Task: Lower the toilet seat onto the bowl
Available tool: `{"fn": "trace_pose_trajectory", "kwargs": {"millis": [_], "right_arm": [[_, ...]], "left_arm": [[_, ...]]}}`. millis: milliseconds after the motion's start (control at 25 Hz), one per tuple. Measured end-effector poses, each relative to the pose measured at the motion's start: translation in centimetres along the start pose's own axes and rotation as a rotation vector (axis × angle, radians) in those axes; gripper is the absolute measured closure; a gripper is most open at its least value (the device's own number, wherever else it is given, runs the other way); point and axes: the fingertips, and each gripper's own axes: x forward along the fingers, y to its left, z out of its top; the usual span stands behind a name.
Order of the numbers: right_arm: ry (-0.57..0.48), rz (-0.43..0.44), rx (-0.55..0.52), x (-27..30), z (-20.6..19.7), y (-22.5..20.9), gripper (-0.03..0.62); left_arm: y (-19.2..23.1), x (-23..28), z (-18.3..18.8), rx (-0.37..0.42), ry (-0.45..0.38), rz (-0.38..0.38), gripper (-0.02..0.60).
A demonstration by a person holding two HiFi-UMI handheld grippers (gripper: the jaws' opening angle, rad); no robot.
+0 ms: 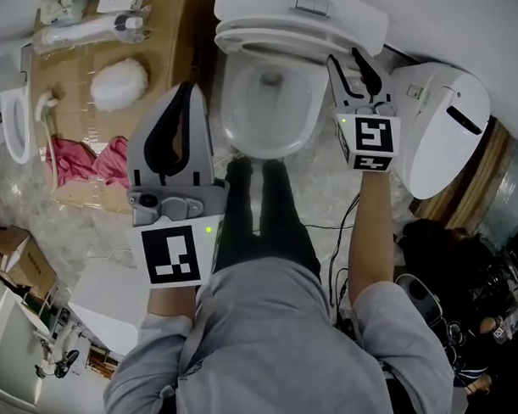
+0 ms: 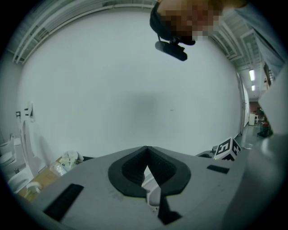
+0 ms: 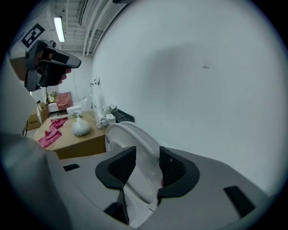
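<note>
The white toilet bowl (image 1: 268,104) stands uncovered in front of me in the head view. Its seat (image 1: 291,31) is raised against the tank. My right gripper (image 1: 347,63) is at the seat's right edge. In the right gripper view this gripper (image 3: 147,155) stands open, with the seat's white rim (image 3: 130,137) running between the two black pads and a little room at the sides. My left gripper (image 1: 185,87) hovers left of the bowl, away from the toilet. Its jaws meet at the tips with nothing in them (image 2: 146,150).
A second white toilet (image 1: 443,127) stands close on the right. On the left lies cardboard (image 1: 164,44) with pink cloth (image 1: 88,161), a white puff (image 1: 119,79) and a loose seat (image 1: 14,125). Black cables (image 1: 336,233) cross the floor. My legs (image 1: 259,210) stand before the bowl.
</note>
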Motion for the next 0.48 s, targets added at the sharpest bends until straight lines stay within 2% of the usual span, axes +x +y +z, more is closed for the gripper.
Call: {"fn": "trace_pose_trajectory", "kwargs": {"millis": [240, 480], "right_arm": [[-0.007, -0.011, 0.031, -1.7, -0.7, 1.4, 0.446], [-0.001, -0.013, 0.045, -3.2, -1.5, 2.6, 0.476]], "left_arm": [[-1.1, -0.9, -0.2, 0.005, -0.002, -0.014, 0.582], [-2.3, -1.6, 0.0, 0.017, -0.012, -0.034, 0.583]]}}
